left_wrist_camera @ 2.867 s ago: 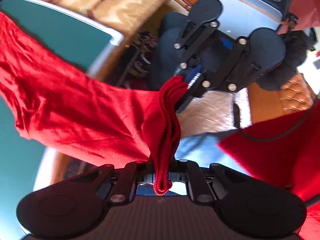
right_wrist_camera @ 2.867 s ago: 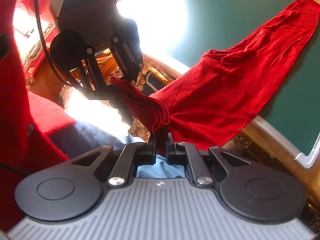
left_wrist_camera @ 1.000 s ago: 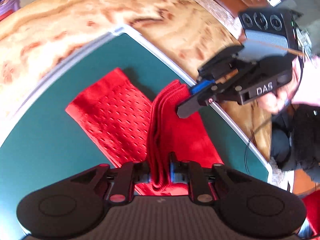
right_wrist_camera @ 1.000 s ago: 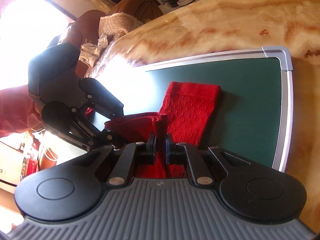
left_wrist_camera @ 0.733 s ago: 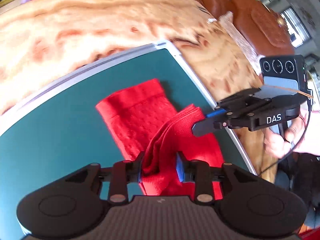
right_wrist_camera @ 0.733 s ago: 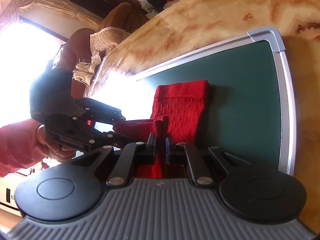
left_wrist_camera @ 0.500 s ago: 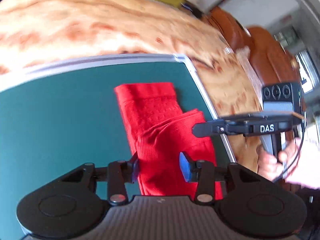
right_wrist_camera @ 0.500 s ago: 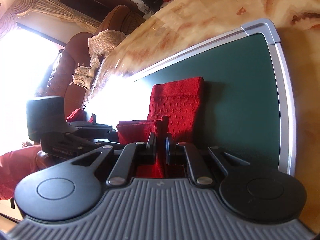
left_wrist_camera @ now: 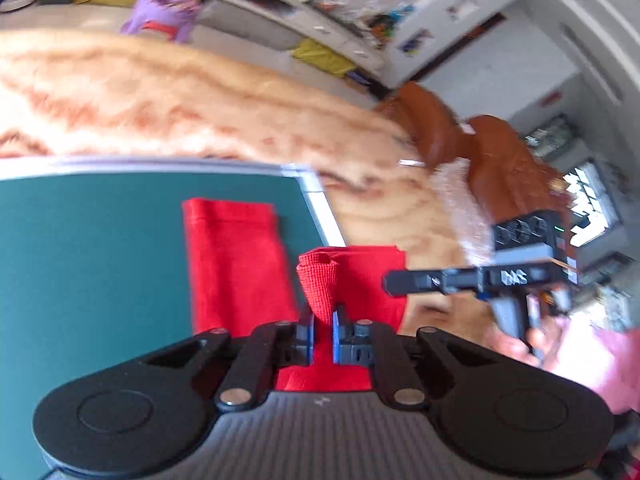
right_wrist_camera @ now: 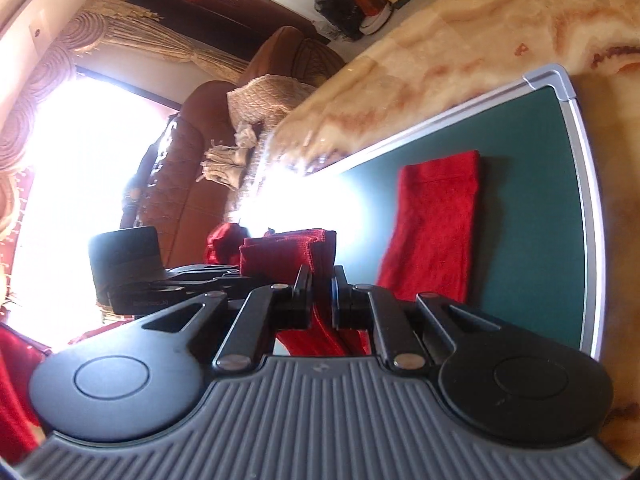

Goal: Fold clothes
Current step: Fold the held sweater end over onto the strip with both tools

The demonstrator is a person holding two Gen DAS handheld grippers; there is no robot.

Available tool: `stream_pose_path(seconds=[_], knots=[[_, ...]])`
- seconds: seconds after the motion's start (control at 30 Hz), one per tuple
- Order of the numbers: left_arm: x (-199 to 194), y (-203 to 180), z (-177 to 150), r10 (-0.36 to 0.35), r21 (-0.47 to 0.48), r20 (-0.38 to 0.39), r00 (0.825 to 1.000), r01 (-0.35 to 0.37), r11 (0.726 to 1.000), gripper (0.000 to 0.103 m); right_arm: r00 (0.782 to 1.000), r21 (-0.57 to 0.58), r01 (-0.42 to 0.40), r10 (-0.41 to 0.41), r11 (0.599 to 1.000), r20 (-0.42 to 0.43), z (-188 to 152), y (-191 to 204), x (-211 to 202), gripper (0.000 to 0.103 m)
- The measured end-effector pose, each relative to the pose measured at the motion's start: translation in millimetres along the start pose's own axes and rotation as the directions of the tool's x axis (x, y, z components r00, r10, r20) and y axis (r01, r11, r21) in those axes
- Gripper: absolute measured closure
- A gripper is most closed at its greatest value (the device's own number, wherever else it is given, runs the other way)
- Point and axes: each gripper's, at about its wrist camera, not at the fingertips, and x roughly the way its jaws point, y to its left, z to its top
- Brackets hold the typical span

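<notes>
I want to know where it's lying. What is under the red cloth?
Under the red cloth lies a green mat on the marble table. The mat beneath the cloth is covered.

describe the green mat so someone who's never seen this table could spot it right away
Start at the big marbled orange and cream table. Lying flat on it is the green mat, a dark green board with the red garment spread across it. What sets it apart is its thin silver frame with rounded corners, against the swirly stone around it.
</notes>
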Motion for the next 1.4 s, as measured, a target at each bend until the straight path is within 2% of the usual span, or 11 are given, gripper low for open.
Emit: stream_pose_path(seconds=[0.17, 0.33, 0.43, 0.53, 0.73, 0.93, 1.13, 1.17, 1.23, 1.27, 1.4], knots=[[-12.2, -3.3, 33.9, -0.041, 0.04, 0.001, 0.999, 0.041, 0.998, 0.094, 0.997, -0.004, -0.069, 0.069, 0.998, 0.041, 27.7, 18.4, -17.5, 0.091], [60.5, 46.3, 62.7, 0.08, 0.081, -0.042, 0.996, -0.076, 0.994, 0.094, 0.998, -0.014, 0.053, -0.052, 0.999, 0.042, 68.3, -39.4, 28.2, 0.091], [99.7, 64.5, 58.6, 0.128, 0.102, -0.062, 0.99, -0.121, 0.987, 0.094, 0.994, 0.01, 0.109, -0.109, 0.994, 0.021, 76.0, -79.5, 56.8, 0.091], [113.2, 75.8, 54.4, 0.161, 0.083, -0.044, 0.986, -0.157, 0.984, 0.094, 0.983, -0.002, 0.18, -0.18, 0.984, 0.017, 79.5, -99.3, 77.1, 0.091], [114.9, 89.3, 46.2, 0.248, 0.059, -0.013, 0.969, -0.247, 0.967, 0.093, 0.97, -0.052, 0.241, -0.239, 0.969, 0.04, 73.0, -101.1, 82.8, 0.091], [116.5, 84.5, 44.5, 0.279, 0.054, 0.031, 0.96, -0.28, 0.958, 0.093, 0.957, -0.107, 0.277, -0.265, 0.955, 0.115, 62.9, -81.9, 79.7, 0.091], [118.3, 90.0, 47.6, 0.299, 0.027, 0.057, 0.952, -0.301, 0.953, 0.091, 0.94, -0.094, 0.317, -0.301, 0.944, 0.158, 65.5, -81.1, 80.0, 0.091], [120.0, 89.4, 47.7, 0.324, 0.026, 0.062, 0.944, -0.326, 0.945, 0.089, 0.936, -0.087, 0.328, -0.312, 0.94, 0.161, 65.6, -83.3, 82.2, 0.09], [123.5, 87.4, 48.0, 0.377, 0.027, 0.073, 0.923, -0.38, 0.925, 0.071, 0.922, -0.082, 0.363, -0.344, 0.928, 0.178, 64.7, -85.0, 85.7, 0.089], [125.2, 86.4, 48.1, 0.404, 0.027, 0.079, 0.912, -0.407, 0.913, 0.057, 0.911, -0.083, 0.386, -0.365, 0.919, 0.193, 63.6, -84.3, 87.0, 0.077], [120.0, 78.4, 45.3, 0.464, 0.032, 0.111, 0.879, -0.469, 0.882, 0.056, 0.877, -0.094, 0.453, -0.423, 0.887, 0.228, 62.2, -81.0, 86.5, 0.07]])
